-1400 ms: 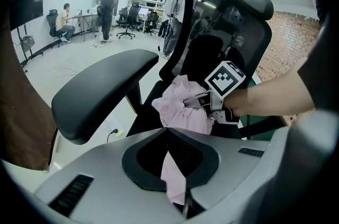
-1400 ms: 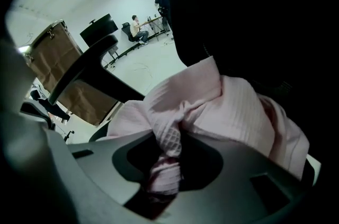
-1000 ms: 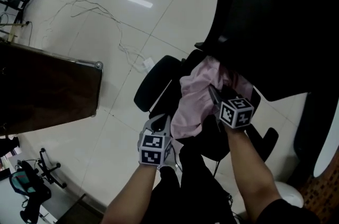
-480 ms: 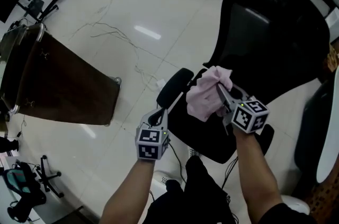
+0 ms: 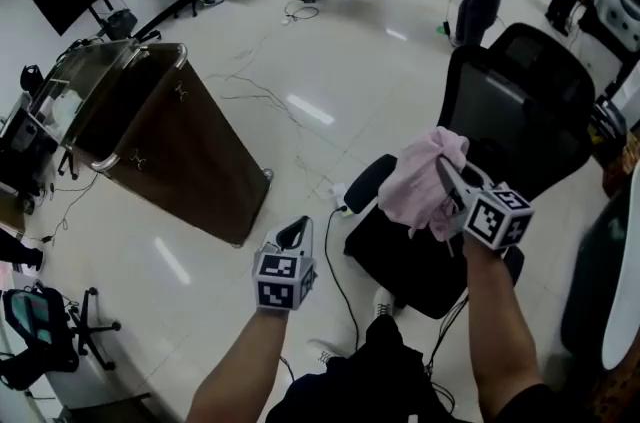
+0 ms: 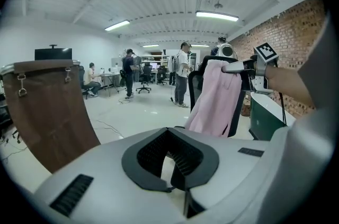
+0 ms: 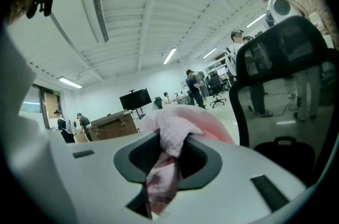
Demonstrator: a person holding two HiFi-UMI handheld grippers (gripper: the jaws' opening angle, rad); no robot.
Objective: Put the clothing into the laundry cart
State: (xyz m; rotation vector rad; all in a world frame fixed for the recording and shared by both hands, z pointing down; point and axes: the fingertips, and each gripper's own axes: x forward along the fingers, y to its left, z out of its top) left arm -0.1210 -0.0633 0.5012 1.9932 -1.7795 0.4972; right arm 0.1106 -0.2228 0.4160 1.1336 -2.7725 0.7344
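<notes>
Right gripper [image 5: 446,177] clamps the pink garment [image 5: 415,191] above the office chair [image 5: 520,111]. Left gripper [image 5: 298,231] closed, empty. Laundry cart [image 5: 170,146] stands well apart.

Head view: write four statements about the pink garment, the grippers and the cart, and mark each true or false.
1. The right gripper is shut on the pink garment. True.
2. The left gripper grips the garment too. False: its jaws are together with nothing between them.
3. The garment lies in the laundry cart. False: it hangs from the right gripper in front of the office chair.
4. The cart stands to the left of the chair. True.
</notes>
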